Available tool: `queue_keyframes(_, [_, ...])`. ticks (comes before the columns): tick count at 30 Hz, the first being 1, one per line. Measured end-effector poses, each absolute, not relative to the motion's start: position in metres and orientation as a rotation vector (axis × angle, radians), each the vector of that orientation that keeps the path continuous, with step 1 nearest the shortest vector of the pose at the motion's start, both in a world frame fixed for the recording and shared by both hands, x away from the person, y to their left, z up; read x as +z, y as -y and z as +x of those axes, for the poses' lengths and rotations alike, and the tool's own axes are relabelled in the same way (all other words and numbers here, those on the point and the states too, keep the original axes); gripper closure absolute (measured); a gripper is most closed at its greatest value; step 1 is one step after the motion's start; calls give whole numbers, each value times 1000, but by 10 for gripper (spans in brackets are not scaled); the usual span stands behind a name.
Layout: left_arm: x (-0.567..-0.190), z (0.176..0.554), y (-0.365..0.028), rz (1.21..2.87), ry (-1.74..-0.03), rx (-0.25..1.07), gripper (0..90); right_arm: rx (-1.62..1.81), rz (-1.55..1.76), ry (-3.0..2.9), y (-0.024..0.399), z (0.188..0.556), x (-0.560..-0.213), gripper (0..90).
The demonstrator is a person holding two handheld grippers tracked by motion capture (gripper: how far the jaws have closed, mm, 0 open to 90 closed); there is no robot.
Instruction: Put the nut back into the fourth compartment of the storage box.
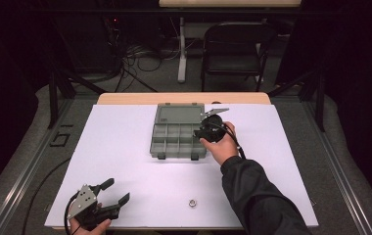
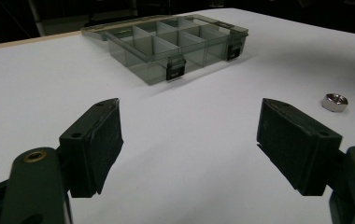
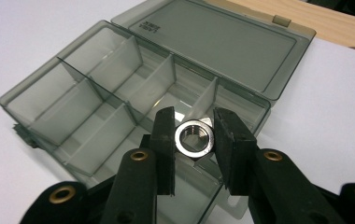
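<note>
The right gripper is pinching a nut across its flats, hovering over the box near its 3 o'clock end. The nut looks small, hard and slick, so a flat-to-flat hold seems safest. The left gripper is idling wide apart at the desk's 7 o'clock corner, a spare nut lying toward 6 o'clock.

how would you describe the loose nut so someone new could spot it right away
Start at the white table and find the grey compartment box toward its far side. Come straight back to the near edge: the loose nut lies alone on bare surface, right of the open left tool. Unlike the other nut, no tool grips it.
</note>
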State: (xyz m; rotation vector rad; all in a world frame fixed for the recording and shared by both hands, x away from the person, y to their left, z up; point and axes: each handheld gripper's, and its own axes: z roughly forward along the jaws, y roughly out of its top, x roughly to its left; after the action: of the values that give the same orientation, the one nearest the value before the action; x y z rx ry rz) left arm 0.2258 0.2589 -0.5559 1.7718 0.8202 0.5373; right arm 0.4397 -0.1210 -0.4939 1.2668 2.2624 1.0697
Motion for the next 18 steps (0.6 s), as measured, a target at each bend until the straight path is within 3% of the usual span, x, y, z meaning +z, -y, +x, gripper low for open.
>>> queue_keyframes(18, [-556, 226, -260, 1769, -821, 537, 223, 1015, 1300, -2230, 116, 453, -513, 702])
